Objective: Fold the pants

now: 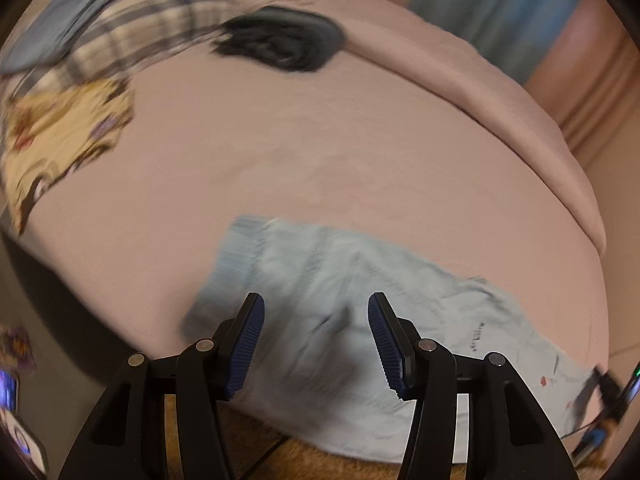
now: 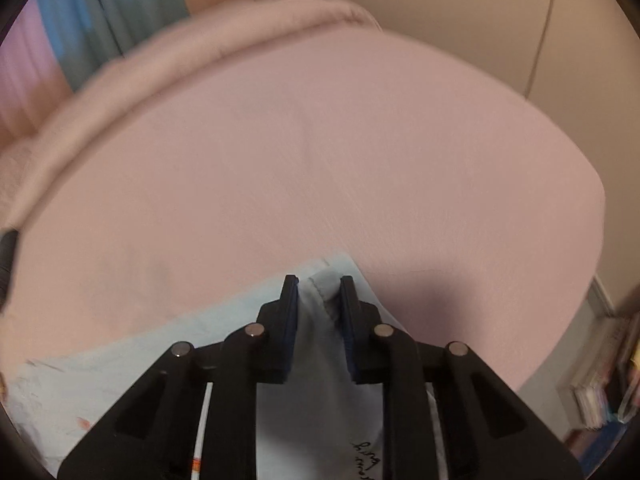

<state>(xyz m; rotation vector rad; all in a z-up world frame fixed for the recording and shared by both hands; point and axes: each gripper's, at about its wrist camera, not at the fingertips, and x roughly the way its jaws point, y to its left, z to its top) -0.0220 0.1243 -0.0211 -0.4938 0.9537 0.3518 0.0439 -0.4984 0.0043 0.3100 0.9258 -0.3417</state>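
Light blue pants lie along the near edge of a pink bed, their ribbed cuff at the left end. My left gripper is open above the pants, its blue pads apart and holding nothing. My right gripper is shut on a bunched fold of the pants at their right end and lifts it slightly. The rest of the pants spreads to the left in the right wrist view. The right gripper shows blurred at the far right of the left wrist view.
A black garment, a plaid cloth and a yellow printed cloth lie at the far left of the bed. A rolled pink blanket runs along the bed's far side. Curtains hang behind. Shelves stand at right.
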